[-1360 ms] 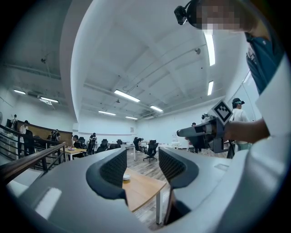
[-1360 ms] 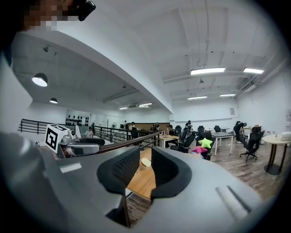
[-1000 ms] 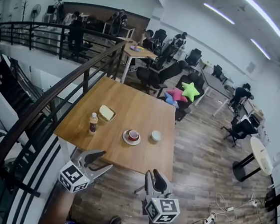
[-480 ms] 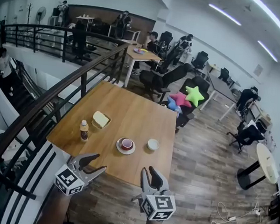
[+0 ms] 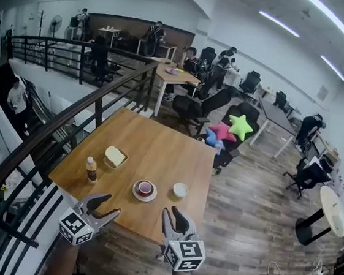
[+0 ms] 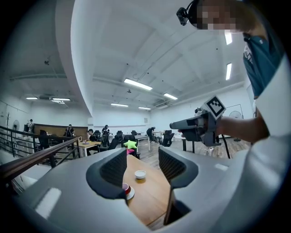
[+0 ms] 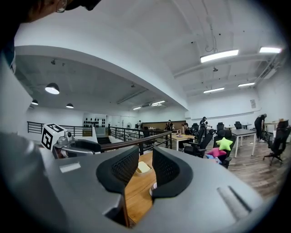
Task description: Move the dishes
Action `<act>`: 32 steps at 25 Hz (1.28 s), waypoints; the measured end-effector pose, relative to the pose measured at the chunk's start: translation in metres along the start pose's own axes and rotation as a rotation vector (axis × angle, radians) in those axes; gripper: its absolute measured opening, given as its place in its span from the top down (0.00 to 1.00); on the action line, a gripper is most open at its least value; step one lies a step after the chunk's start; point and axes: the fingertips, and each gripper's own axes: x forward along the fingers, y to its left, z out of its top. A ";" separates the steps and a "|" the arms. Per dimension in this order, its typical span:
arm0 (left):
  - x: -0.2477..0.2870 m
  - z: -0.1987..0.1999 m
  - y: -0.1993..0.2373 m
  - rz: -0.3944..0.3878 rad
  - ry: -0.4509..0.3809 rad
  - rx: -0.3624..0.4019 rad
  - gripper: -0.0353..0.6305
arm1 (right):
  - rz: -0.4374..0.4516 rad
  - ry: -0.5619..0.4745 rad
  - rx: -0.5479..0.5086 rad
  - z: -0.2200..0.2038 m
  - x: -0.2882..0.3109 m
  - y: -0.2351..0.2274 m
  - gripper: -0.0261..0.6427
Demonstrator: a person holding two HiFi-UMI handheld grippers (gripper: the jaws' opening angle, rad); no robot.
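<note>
**Dishes not yet touched, both grippers short of the table**

The dishes all sit on the wooden table (image 5: 165, 140). A red cup on a white saucer (image 5: 145, 190) stands close to the near edge, about midway along it. A small white bowl (image 5: 180, 190) sits just to the saucer's right, apart from it. A shallow dish holding a pale yellow block (image 5: 115, 157) lies farther in, toward the left edge. A small bottle (image 5: 91, 169) stands by the left edge near the near-left corner.

The left gripper (image 5: 112, 203) hangs just off the near edge with its jaws spread wide and nothing between them. In its own view the cup and bowl show through the gap, well ahead. The right gripper (image 5: 173, 212) is also short of the near edge. Its jaws stand apart at a narrower gap and are empty, framing the yellow dish in its own view.

Judging by this, the task has barely begun. No dish is gripped or lifted, so every pickup and placement remains. Where the dishes should go is not shown.

A dark railing (image 5: 69, 116) runs beyond the left edge, and office chairs with star cushions (image 5: 240, 126) stand past the far edge.
</note>
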 end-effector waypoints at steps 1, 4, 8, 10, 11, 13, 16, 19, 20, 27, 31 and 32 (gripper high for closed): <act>0.006 0.000 -0.002 0.002 0.004 0.003 0.62 | 0.000 -0.001 0.004 -0.001 0.000 -0.007 0.85; 0.023 0.001 -0.008 -0.001 0.018 0.016 0.62 | -0.007 -0.002 0.018 -0.003 -0.004 -0.027 0.85; 0.043 0.006 -0.009 -0.006 0.024 0.025 0.62 | -0.015 0.005 0.033 -0.007 -0.002 -0.047 0.85; 0.050 0.006 -0.006 -0.011 0.023 0.026 0.62 | -0.019 0.012 0.037 -0.010 0.002 -0.050 0.85; 0.053 0.006 -0.004 -0.015 0.022 0.027 0.62 | -0.022 0.015 0.038 -0.011 0.003 -0.051 0.85; 0.057 0.005 -0.001 -0.027 0.020 0.024 0.62 | -0.034 0.024 0.039 -0.014 0.004 -0.051 0.85; 0.070 0.000 0.008 -0.050 0.010 0.010 0.62 | -0.061 0.036 0.036 -0.017 0.009 -0.056 0.85; 0.091 -0.003 0.018 -0.077 0.001 0.000 0.62 | -0.083 0.050 0.027 -0.018 0.019 -0.066 0.85; 0.100 -0.004 0.022 -0.087 0.001 -0.003 0.62 | -0.091 0.056 0.027 -0.020 0.023 -0.070 0.85; 0.151 -0.020 0.062 -0.154 0.010 -0.014 0.62 | -0.150 0.079 0.040 -0.026 0.070 -0.096 0.85; 0.174 -0.022 0.085 -0.187 0.011 -0.023 0.62 | -0.188 0.087 0.049 -0.026 0.093 -0.108 0.85; 0.179 -0.024 0.091 -0.195 0.013 -0.025 0.62 | -0.198 0.090 0.050 -0.026 0.098 -0.111 0.85</act>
